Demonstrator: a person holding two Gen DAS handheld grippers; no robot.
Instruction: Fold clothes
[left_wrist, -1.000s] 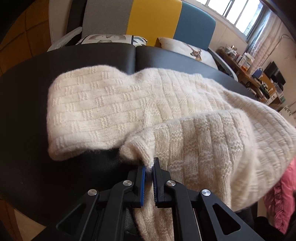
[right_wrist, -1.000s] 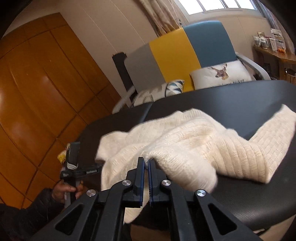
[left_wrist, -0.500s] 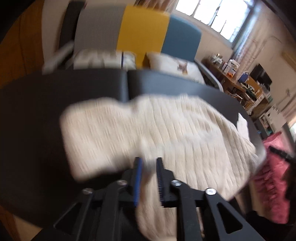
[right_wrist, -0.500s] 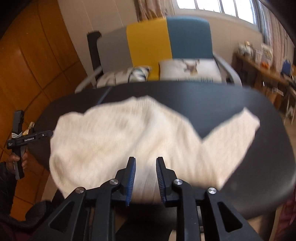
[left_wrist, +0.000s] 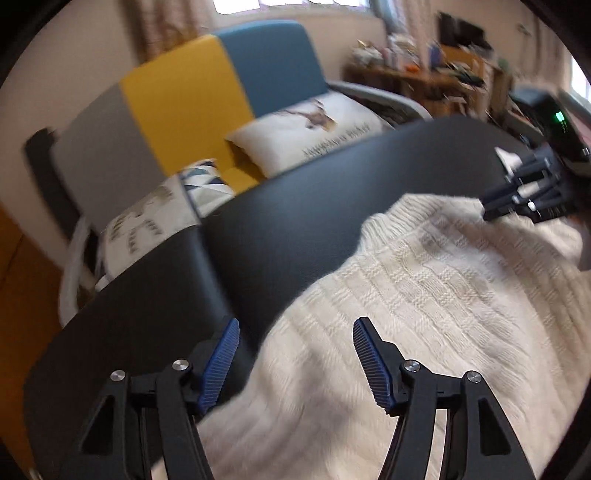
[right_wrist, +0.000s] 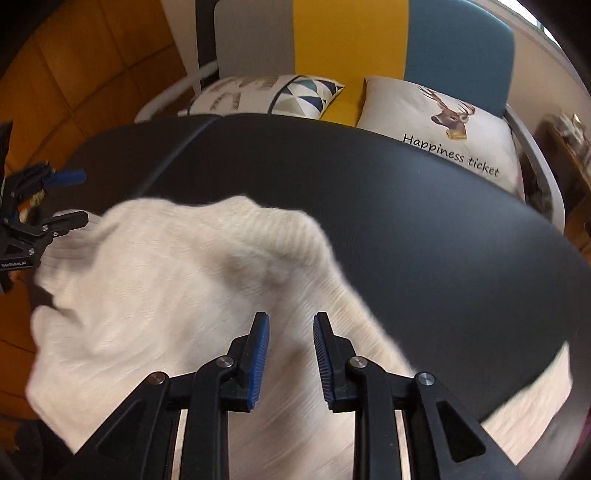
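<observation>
Jaws of the left gripper (left_wrist: 295, 347) and right gripper (right_wrist: 291, 345) stand apart, empty. The cream knit sweater (left_wrist: 424, 295) lies bunched on the black table (right_wrist: 369, 177), 6 o'clock edge. Between grasps; next grip needs an edge.

Both wrist views low, close, somewhat blurred; share sweater (left_wrist: 424, 295), table (right_wrist: 369, 177).

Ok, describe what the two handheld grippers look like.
Both match: the left gripper and right gripper have black plastic triangulated linkage arms with silver pivot screws, and two fingers faced with ribbed blue pads. The right gripper's body carries a green indicator light.
</observation>
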